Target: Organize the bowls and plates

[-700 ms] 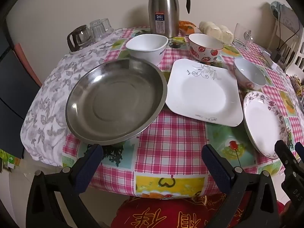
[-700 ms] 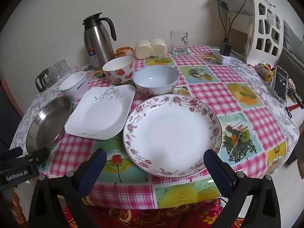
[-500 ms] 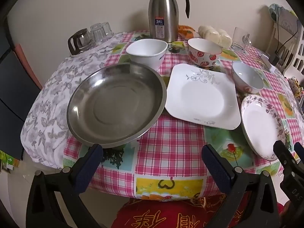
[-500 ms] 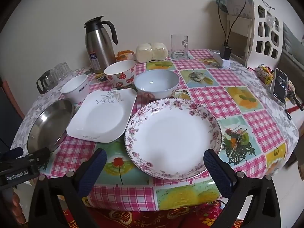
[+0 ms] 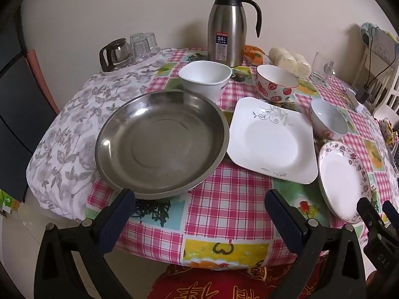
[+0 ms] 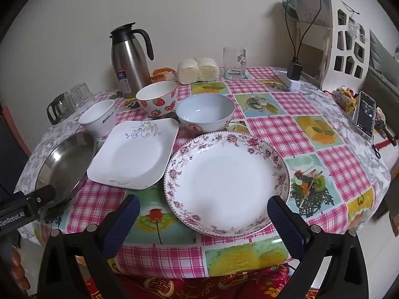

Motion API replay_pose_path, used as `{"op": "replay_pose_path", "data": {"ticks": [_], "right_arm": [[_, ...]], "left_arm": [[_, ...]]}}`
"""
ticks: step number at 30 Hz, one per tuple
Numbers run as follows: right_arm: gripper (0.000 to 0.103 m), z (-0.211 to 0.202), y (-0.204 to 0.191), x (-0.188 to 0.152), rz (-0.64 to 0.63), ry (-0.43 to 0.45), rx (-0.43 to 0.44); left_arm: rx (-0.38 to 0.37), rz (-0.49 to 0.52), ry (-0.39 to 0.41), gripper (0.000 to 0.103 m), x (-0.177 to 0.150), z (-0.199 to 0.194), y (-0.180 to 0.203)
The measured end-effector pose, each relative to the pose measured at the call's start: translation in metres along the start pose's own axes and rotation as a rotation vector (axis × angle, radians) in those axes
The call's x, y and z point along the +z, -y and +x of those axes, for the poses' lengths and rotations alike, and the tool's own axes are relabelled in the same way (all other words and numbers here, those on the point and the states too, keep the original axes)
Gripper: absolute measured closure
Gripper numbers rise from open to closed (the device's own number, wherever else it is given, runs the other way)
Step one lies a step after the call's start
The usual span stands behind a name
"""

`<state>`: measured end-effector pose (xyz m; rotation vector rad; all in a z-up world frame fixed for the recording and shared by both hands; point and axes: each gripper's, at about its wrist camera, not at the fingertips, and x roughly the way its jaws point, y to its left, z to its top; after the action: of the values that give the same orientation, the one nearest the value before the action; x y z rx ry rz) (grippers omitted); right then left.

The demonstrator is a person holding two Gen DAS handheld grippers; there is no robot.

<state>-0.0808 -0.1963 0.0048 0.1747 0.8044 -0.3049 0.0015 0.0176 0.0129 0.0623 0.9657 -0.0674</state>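
Dishes spread over a counter [image 5: 224, 214] under a pink checked cloth. Steel pan [image 5: 162, 147] at centre left of the left wrist view, its far rim just beside a white bowl [image 5: 204, 78]. Square white plate [image 5: 270, 139] right of the pan, close to its rim; cannot tell whether touching. Strawberry bowl [image 5: 276, 82] behind the square plate, pale blue bowl [image 5: 328, 119] at that plate's right corner. Floral round plate [image 6: 225, 183] filling the centre of the right wrist view, near the counter's front edge, its left rim just beside the square plate. Steel thermos [image 5: 228, 28] upright at top centre, behind the white bowl. Glass pot and tumblers [image 5: 129, 51] at upper left, wrapped buns [image 6: 198, 69] and a glass mug [image 6: 234, 62] along the far edge, phone [image 6: 365, 118] standing at far right.

Left tool [image 5: 199, 214] spread wide, holding nothing, hanging over the near counter edge in front of the pan. Right tool [image 6: 203, 218] likewise wide apart and empty, its fingers either side of the floral plate's near rim, not gripping it
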Motion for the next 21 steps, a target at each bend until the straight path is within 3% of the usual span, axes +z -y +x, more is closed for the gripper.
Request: {"op": "replay_pose_path", "data": {"ticks": [21], "right_arm": [[0.0,-0.0036,-0.0039,-0.0015,-0.021,0.008,-0.03]], "left_arm": [[0.016,0.045,0.002,0.0,-0.0037,-0.0001,-0.0007]]}}
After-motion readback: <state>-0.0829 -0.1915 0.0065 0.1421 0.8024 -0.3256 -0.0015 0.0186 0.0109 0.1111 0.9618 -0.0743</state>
